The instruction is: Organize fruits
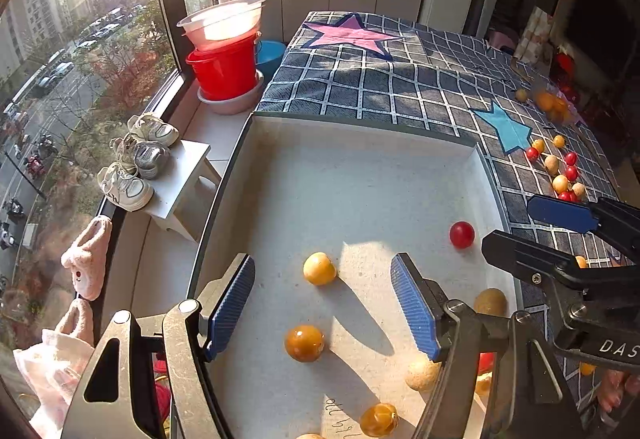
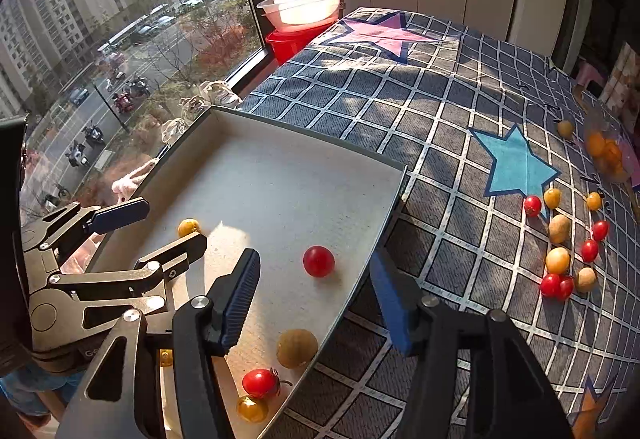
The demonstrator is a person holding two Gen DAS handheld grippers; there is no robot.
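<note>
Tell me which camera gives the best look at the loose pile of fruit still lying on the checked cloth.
The right wrist view: the loose fruit lies spread out and unblocked on the checked cloth, each piece distinct. The left wrist view shows the same cluster smaller, squeezed at the frame's edge, its nearest pieces partly behind the right tool.

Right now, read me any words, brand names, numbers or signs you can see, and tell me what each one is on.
"DAS": white letters on the black body of the right gripper, cut off by the picture's edge.
Handwritten marks on the floor of the tray, near its front edge: upside down and too scrawled to read.
Faint embossed letters on the left gripper body, seen from the right wrist: too blurred to read.
</note>
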